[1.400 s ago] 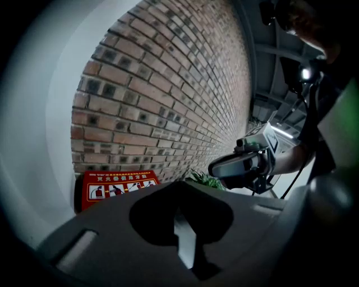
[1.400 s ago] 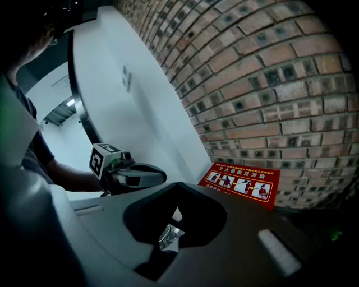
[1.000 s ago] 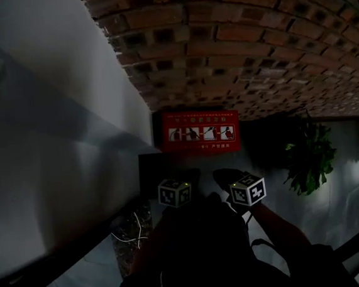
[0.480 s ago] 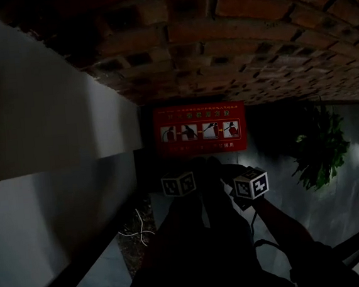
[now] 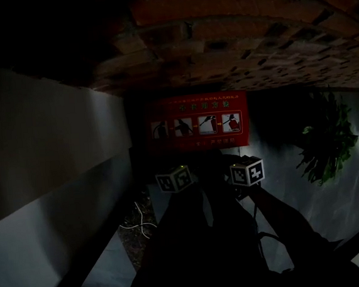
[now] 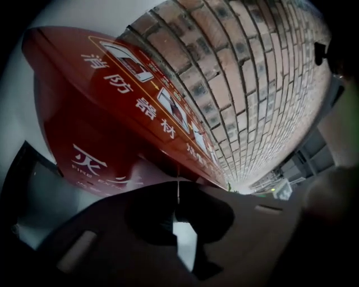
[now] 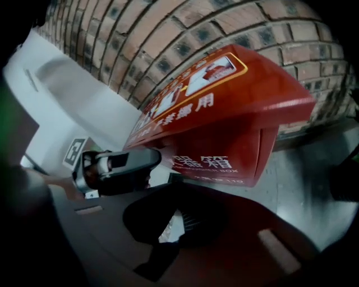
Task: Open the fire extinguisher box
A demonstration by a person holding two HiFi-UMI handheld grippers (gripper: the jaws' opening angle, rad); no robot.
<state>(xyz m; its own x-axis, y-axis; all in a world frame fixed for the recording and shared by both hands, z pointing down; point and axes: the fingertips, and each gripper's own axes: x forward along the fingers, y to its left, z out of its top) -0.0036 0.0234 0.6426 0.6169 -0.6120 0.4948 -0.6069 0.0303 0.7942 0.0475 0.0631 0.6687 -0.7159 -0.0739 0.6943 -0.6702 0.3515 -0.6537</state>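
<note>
The long red metal fire extinguisher box (image 5: 196, 122) stands on the floor against the brown brick wall (image 5: 232, 33). Its long axis runs left to right along the wall. The lid lies down on the body, with its strip of instruction pictures facing up and the front face with white lettering turned toward the person.

The head view is dark. It shows only the two marker cubes (image 5: 173, 179) just before the box front, and a green leafy plant (image 5: 328, 141) off to the right.

The left gripper view shows the left claw (image 6: 178, 193) pressed together at the tips, holding nothing, just under the lid's overhanging edge. The right gripper view shows the right claw (image 7: 175, 188) likewise closed and empty near the box's right front, with the left claw's grey body beside it.
</note>
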